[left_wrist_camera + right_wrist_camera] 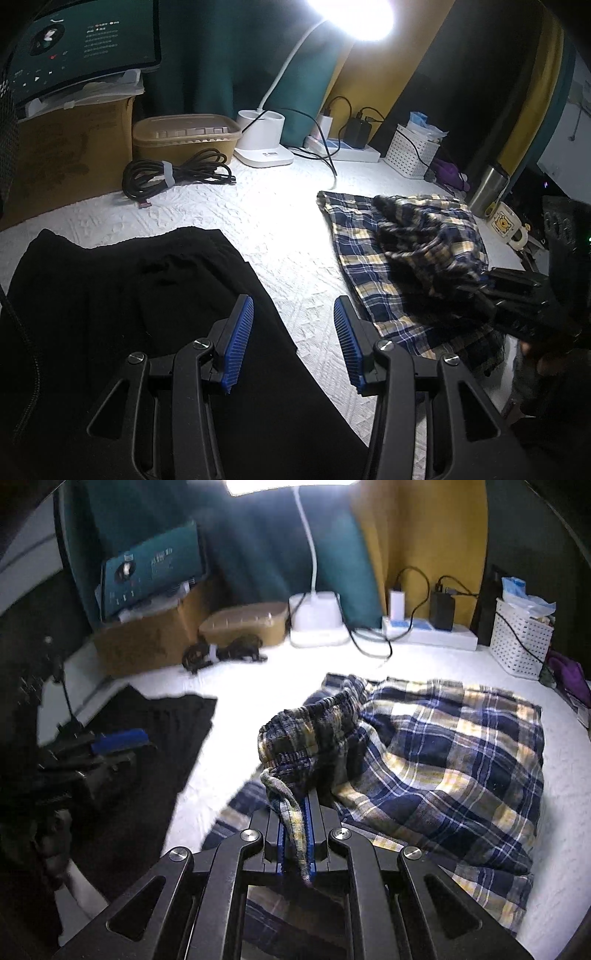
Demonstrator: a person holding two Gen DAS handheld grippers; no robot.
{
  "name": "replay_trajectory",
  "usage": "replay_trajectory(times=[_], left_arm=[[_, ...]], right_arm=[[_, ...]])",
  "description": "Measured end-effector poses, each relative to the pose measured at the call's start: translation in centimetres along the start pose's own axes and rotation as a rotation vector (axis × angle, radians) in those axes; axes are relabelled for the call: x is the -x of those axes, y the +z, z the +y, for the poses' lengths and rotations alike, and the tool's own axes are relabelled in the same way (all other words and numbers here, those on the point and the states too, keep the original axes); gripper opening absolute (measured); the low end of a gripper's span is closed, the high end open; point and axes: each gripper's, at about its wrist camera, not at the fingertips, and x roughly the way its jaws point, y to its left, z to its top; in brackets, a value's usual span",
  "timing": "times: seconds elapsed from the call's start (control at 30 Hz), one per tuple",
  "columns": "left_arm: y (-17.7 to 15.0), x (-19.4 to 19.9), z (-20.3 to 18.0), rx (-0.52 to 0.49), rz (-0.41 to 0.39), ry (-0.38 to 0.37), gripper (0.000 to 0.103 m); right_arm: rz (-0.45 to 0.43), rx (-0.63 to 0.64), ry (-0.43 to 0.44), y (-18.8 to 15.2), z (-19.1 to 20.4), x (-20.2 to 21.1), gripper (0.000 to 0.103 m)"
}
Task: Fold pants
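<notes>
Plaid pants (443,760) in navy, white and yellow lie on the white textured cover, partly folded over themselves. My right gripper (295,812) is shut on their gathered waistband (306,731) and its drawstring, holding that part lifted above the rest. In the left wrist view the plaid pants (399,251) lie to the right, with the right gripper (517,295) at their near right edge. My left gripper (293,314) is open and empty, its blue pads over the edge of a black garment (129,295). It also shows in the right wrist view (110,746).
At the back stand a white lamp base (262,142), a power strip (343,147), a white basket (413,155), a tan container (184,136), a coiled black cable (173,173) and a cardboard box (70,158). A steel flask (487,192) and a mug (506,221) stand at right.
</notes>
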Motion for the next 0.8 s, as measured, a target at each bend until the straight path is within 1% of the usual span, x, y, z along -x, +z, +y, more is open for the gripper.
replay_trajectory(times=[0.07, 0.13, 0.17, 0.2, 0.23, 0.27, 0.3, 0.4, 0.53, 0.7, 0.8], left_arm=[[-0.1, 0.1, -0.3, -0.002, 0.002, 0.005, 0.045], [0.0, 0.2, -0.5, -0.006, 0.004, 0.006, 0.045], [0.1, 0.3, -0.8, -0.009, 0.003, 0.011, 0.045], [0.2, 0.4, -0.9, -0.012, 0.002, 0.015, 0.045], [0.3, 0.4, -1.1, -0.014, 0.000, 0.019, 0.045], [0.5, 0.5, -1.3, -0.017, -0.004, 0.026, 0.045], [0.6, 0.6, -1.6, -0.019, -0.006, 0.030, 0.045], [1.2, 0.5, -2.5, -0.032, -0.007, 0.039, 0.045], [1.9, -0.1, -4.5, -0.061, 0.003, 0.036, 0.045], [2.8, -1.8, -7.7, -0.111, 0.026, 0.019, 0.045], [3.5, -2.7, -9.4, -0.141, 0.027, 0.019, 0.045]], right_arm=[[0.011, 0.017, -0.005, -0.4, 0.3, -0.2, 0.012], [0.009, 0.030, -0.005, -0.7, 0.4, -0.1, 0.019], [0.006, 0.035, 0.002, -0.8, 0.4, 0.1, 0.032], [0.002, 0.037, 0.011, -1.0, 0.5, 0.3, 0.065], [-0.005, 0.040, 0.018, -1.1, 0.5, 0.6, 0.081], [-0.020, 0.045, 0.020, -1.3, 0.6, 1.0, 0.094], [-0.037, 0.056, 0.027, -1.4, 0.7, 1.5, 0.094], [-0.052, 0.070, 0.029, -1.7, 0.5, 2.3, 0.094], [-0.067, 0.027, 0.017, -2.2, -1.5, 3.4, 0.094], [-0.096, -0.051, -0.026, -3.2, -5.6, 5.0, 0.094], [-0.117, -0.129, -0.052, -3.9, -8.9, 6.0, 0.094]])
